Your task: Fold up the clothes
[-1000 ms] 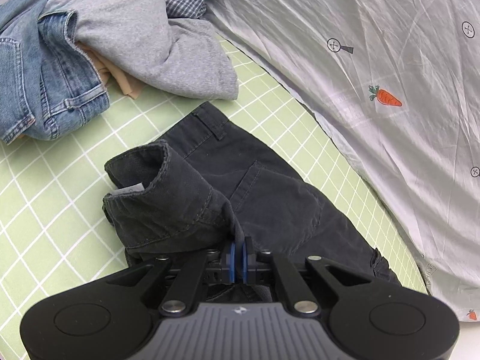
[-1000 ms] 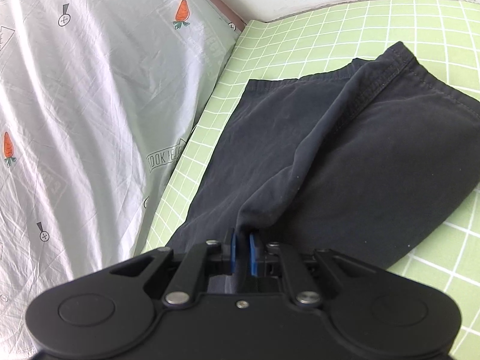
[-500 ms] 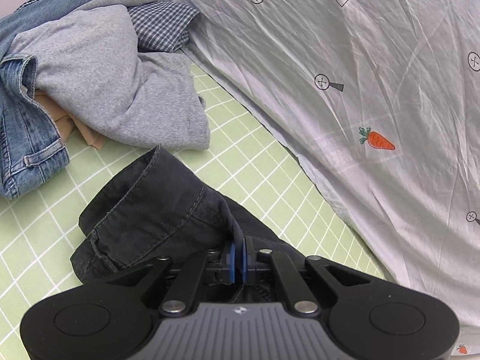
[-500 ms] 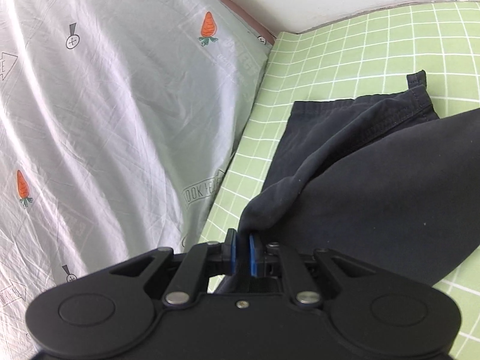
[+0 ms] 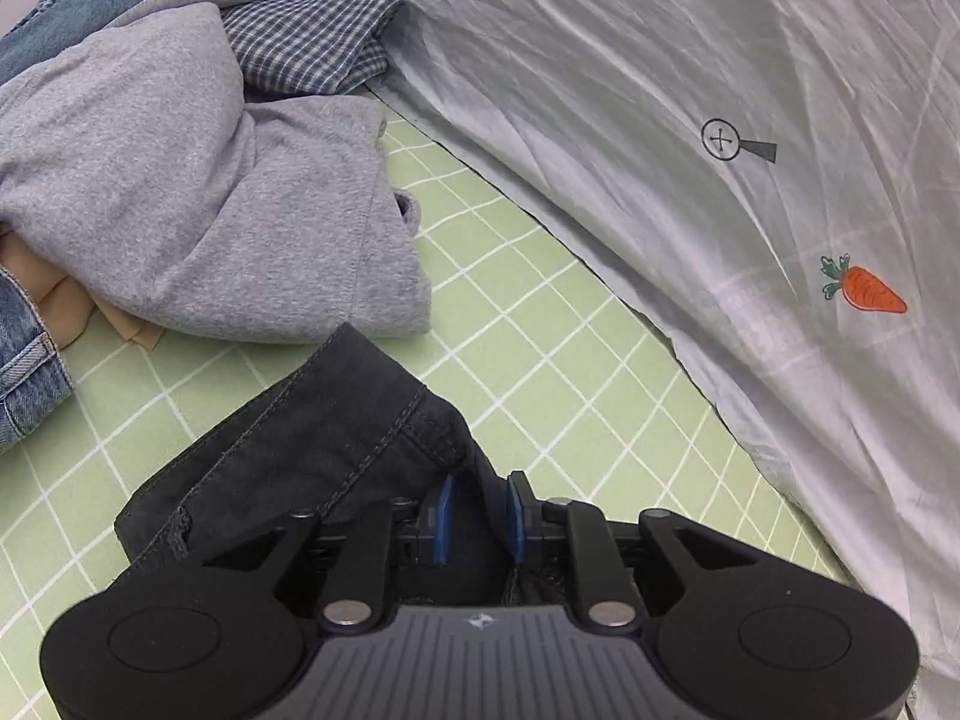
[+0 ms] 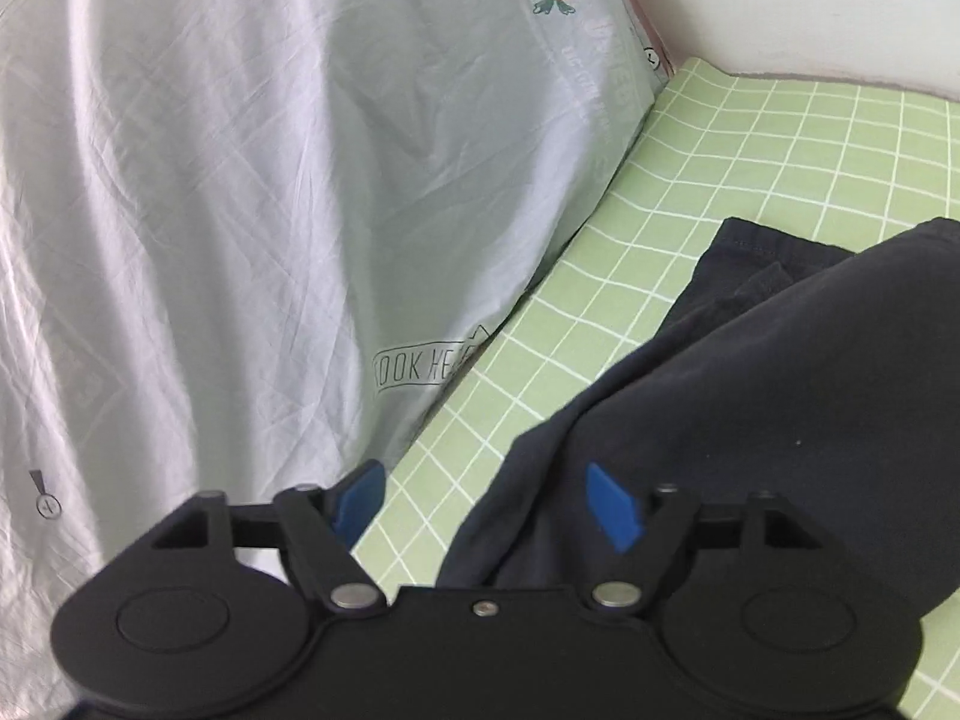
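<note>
Dark trousers [image 5: 312, 450] doubled over on green checked sheet [image 5: 540, 360], beside grey quilt [image 5: 720, 120]. Left gripper [image 5: 479, 513] jaws slightly parted, waistband fabric between, unclamped. Right gripper [image 6: 489, 504] jaws spread wide, nothing held. Risk: fold dragged askew if fabric snagged on withdrawal.

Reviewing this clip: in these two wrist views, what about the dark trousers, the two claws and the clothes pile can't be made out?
- Left wrist view: the left claw body covers the near part of the dark trousers; whether its slightly parted pads still pinch cloth is unclear.
- Right wrist view: the right claw is open; the trousers run off the right edge.
- Left wrist view: the jeans and tan garment lie partly hidden under the grey sweatshirt.
</note>
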Motion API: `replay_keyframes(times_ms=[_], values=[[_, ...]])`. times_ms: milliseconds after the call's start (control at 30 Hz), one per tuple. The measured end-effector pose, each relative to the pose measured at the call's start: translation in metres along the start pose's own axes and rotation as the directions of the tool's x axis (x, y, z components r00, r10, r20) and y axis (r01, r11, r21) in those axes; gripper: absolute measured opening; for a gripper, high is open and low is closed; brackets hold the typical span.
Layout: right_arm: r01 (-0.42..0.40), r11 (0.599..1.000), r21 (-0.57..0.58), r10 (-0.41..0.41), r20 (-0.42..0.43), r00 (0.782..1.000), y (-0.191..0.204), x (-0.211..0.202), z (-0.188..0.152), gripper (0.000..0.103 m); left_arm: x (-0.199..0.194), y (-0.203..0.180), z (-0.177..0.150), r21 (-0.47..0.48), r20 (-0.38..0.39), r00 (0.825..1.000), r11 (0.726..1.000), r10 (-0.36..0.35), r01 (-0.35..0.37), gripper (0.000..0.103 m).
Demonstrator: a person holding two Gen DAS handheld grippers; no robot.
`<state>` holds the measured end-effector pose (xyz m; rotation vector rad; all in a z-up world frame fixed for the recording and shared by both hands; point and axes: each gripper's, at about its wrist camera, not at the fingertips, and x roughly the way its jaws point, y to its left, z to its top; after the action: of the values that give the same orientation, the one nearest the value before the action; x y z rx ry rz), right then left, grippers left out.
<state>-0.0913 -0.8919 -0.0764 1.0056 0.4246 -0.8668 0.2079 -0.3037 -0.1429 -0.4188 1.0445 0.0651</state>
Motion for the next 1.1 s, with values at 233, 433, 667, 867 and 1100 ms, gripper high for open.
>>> replay_keyframes(times_ms=[233, 433, 667, 867, 1100], values=[[0.072, 0.935, -0.347, -0.093, -0.044, 0.995, 0.016, -0.016, -0.057, 0.091, -0.036, -0.021, -0.049, 0.327, 0.073, 0.997, 0.944, 0.019, -0.042, 0.049], [0.030, 0.779, -0.627, -0.152, -0.142, 0.978, 0.028, -0.006, -0.136, 0.094, -0.027, -0.053, -0.126, 0.575, -0.092, 0.996, 0.816, -0.019, 0.068, 0.065], [0.019, 0.680, -0.733, -0.209, -0.169, 0.963, 0.043, 0.042, -0.153, 0.103, 0.002, -0.088, -0.168, 0.714, -0.101, 0.991, 0.700, 0.090, 0.009, 0.084], [0.087, 0.769, -0.633, -0.143, -0.038, 0.989, 0.032, 0.024, -0.105, 0.102, 0.008, -0.115, -0.168, 0.756, -0.100, 0.988, 0.654, 0.121, -0.004, 0.085], [0.252, 0.857, -0.450, -0.230, 0.104, 0.968, -0.026, 0.027, -0.015, 0.067, 0.022, -0.145, -0.179, 0.831, -0.098, 0.987, 0.556, 0.127, 0.011, 0.085]])
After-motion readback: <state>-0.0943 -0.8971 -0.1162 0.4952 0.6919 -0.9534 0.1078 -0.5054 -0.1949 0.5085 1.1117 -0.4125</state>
